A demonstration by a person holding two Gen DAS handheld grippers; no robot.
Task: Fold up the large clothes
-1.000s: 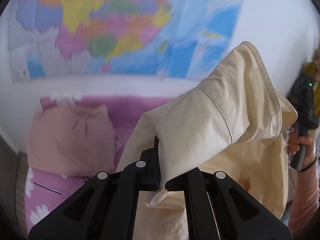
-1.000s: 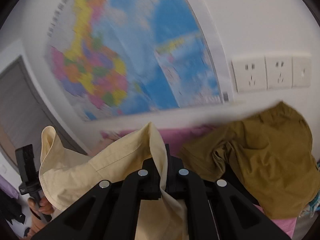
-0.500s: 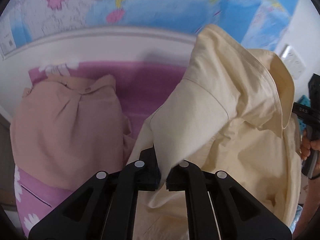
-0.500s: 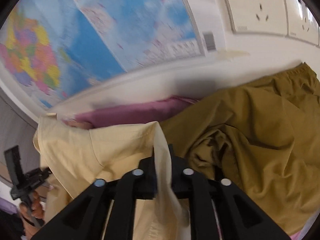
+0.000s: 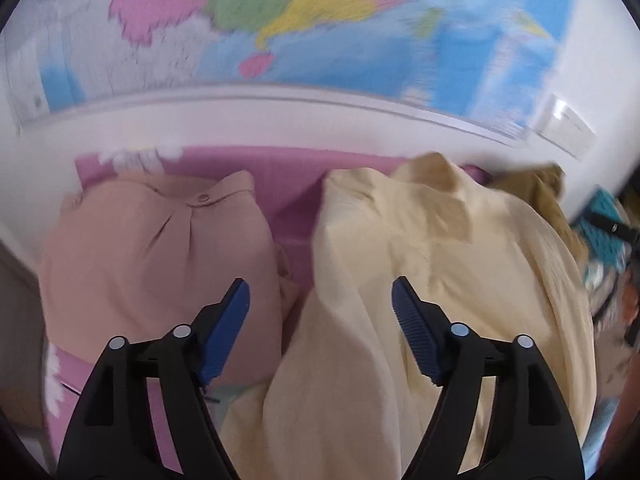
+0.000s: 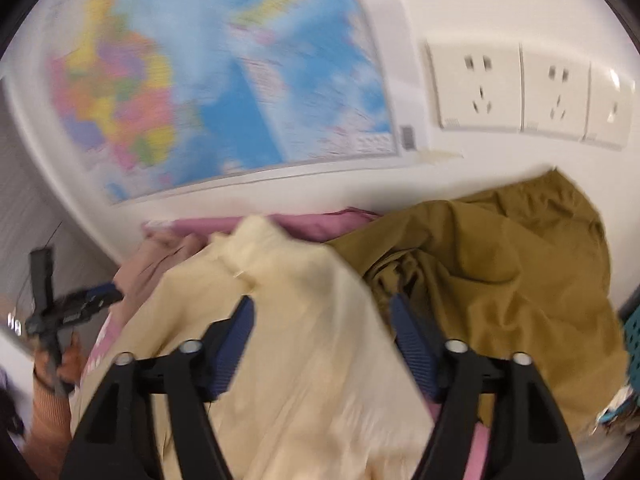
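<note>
Having just been opening, both the left gripper (image 5: 320, 312) and right gripper (image 6: 322, 328) stand wide and empty over the soft, light yellow shirt (image 5: 440, 264), best pinched by its 2 shoulder seams.

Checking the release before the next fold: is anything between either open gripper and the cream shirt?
Nothing visible. The cream shirt lies right below the left gripper and right gripper, whose jaws have just been opening and stand clear of it. The pink garment and olive garment flank it.
</note>
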